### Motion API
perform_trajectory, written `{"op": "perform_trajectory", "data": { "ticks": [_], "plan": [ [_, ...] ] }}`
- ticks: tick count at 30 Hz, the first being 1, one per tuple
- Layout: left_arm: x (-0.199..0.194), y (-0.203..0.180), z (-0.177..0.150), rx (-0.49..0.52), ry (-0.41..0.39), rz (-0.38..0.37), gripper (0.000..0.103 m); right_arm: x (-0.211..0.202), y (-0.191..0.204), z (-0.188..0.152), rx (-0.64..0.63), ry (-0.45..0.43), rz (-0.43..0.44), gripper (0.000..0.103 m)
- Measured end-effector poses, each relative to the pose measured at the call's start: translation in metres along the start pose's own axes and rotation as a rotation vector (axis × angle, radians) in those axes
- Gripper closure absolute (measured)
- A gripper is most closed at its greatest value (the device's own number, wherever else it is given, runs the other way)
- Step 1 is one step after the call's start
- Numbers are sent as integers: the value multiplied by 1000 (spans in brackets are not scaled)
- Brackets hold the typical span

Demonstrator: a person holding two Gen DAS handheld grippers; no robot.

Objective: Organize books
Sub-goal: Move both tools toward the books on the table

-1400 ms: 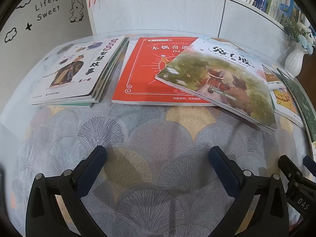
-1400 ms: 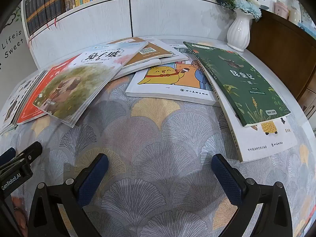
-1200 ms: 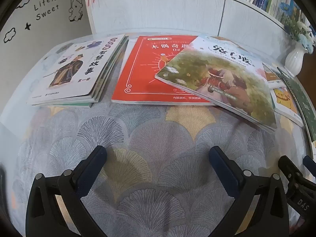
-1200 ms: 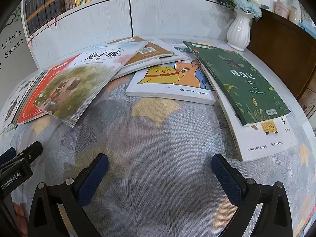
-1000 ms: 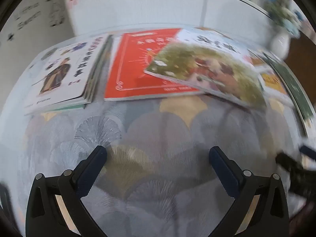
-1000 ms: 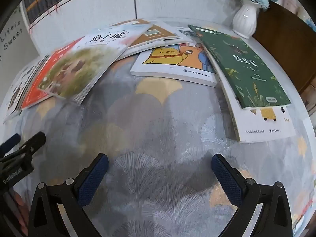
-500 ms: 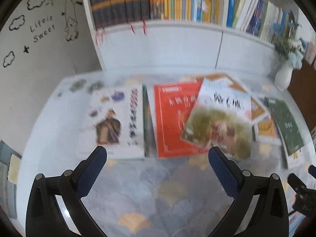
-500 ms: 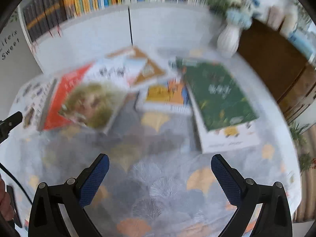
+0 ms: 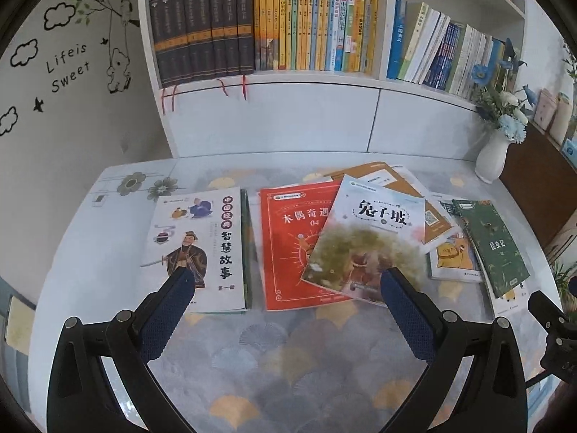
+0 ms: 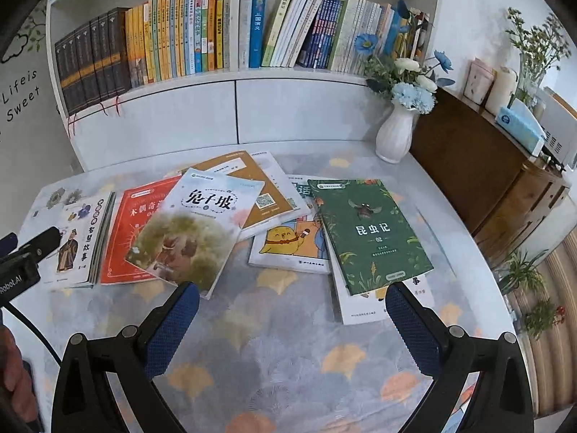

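Several books lie flat on the patterned tablecloth (image 9: pixel 281 353). A white storybook stack (image 9: pixel 196 249) is at the left, a red book (image 9: pixel 288 249) beside it, and a rabbit-cover book (image 9: pixel 364 241) overlaps the red one. A brown book (image 10: pixel 252 180), a yellow-chick book (image 10: pixel 288 249) and a green insect book (image 10: pixel 371 231) lie to the right. My left gripper (image 9: pixel 285 303) hovers open above the table's near side, nothing between its fingers. My right gripper (image 10: pixel 288 314) is also open and empty, raised in front of the rabbit and green books.
A white bookshelf (image 9: pixel 306 36) packed with upright books stands behind the table. A white vase (image 10: pixel 395 137) with blue flowers sits at the back right, next to a brown wooden cabinet (image 10: pixel 483 180). A hand (image 10: pixel 14 371) shows at the far left of the right wrist view.
Both grippers have risen and pulled back from the table, so the books look smaller and the bookshelf has come into view. Both stayed open; no book has moved.
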State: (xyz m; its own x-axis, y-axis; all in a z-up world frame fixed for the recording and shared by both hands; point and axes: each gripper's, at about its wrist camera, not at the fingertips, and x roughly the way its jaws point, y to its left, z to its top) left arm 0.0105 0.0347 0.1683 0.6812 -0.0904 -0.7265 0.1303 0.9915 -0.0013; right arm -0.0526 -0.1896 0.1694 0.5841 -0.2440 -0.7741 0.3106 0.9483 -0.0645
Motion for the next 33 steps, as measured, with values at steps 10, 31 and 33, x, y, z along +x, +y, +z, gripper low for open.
{"op": "perform_trajectory", "data": {
  "ticks": [10, 31, 33],
  "plan": [
    [0, 1, 2, 7, -5, 6, 1, 5, 9, 2, -26, 28, -1, 0],
    [6, 2, 0, 14, 8, 0, 1, 12, 17, 7, -31, 52, 17, 0],
    [6, 2, 0, 17, 7, 1, 1, 13, 18, 8, -33, 54, 22, 0]
  ]
}}
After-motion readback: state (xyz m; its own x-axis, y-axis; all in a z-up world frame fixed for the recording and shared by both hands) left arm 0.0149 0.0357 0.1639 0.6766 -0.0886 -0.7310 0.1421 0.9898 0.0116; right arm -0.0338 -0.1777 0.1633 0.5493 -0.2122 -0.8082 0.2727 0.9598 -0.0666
